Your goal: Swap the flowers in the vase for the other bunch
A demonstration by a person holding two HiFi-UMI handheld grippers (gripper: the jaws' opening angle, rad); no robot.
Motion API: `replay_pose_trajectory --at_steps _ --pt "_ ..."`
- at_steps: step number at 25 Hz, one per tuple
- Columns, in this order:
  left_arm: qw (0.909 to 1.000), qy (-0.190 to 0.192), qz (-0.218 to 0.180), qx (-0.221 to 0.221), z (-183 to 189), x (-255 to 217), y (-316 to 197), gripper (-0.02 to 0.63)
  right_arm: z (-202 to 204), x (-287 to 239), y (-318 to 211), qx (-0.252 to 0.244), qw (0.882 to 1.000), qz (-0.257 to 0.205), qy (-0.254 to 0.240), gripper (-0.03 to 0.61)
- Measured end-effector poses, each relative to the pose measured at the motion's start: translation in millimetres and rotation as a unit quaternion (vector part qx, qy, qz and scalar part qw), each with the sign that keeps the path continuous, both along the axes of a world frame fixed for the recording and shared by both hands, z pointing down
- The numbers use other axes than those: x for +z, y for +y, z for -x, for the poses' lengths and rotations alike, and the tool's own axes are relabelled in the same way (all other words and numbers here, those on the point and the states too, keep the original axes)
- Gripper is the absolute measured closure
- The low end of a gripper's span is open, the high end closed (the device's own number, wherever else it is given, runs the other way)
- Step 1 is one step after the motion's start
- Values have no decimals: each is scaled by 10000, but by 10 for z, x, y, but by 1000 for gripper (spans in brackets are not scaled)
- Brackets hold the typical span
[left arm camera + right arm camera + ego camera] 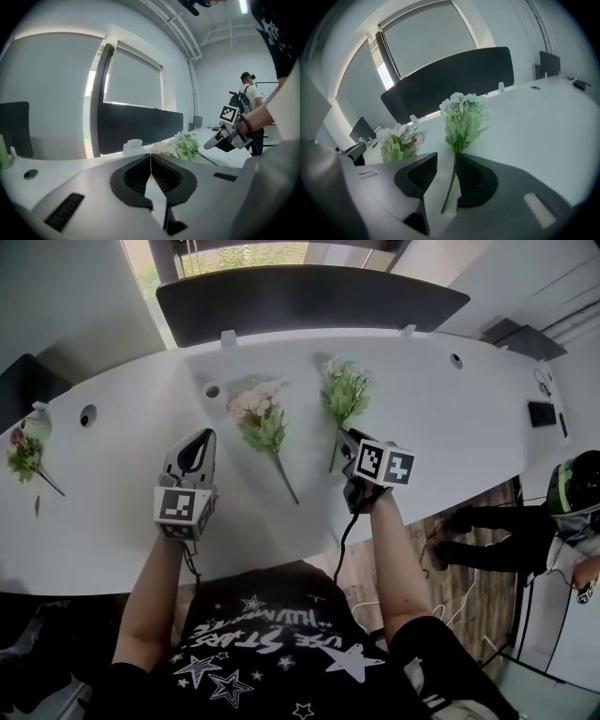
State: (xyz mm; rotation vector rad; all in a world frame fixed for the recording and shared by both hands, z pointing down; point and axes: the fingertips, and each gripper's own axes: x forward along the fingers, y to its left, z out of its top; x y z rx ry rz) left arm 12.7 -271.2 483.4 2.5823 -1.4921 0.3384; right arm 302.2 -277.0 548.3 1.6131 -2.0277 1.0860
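Two bunches lie on the white table (122,474). The pink bunch (258,413) lies in the middle, its stem towards me. Right of it lies the green-and-white bunch (345,390). A small white vase (134,146) stands behind them, with no flowers showing in it. My right gripper (446,165) is open around the green bunch's thin stem (451,185), which runs close along the right-hand pad; in the head view this gripper (346,440) is at the stem's lower part. My left gripper (199,443) hovers left of the pink bunch, shut on nothing (151,157).
A dark screen panel (309,296) runs along the table's far edge. Another small bunch (23,454) lies at the far left. A dark flat device (541,413) rests at the table's right end, and a person (562,512) stands beyond it.
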Motion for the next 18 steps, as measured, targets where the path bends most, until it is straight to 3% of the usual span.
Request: replay_pose_trajectory --at_steps 8,18 --pt "9995 -103 20 -288 35 49 -118 606 -33 267 -219 -156 9957 878 -270 350" --pt "9994 -189 86 -265 70 165 -216 606 -71 539 -426 -139 9901 1395 -47 375"
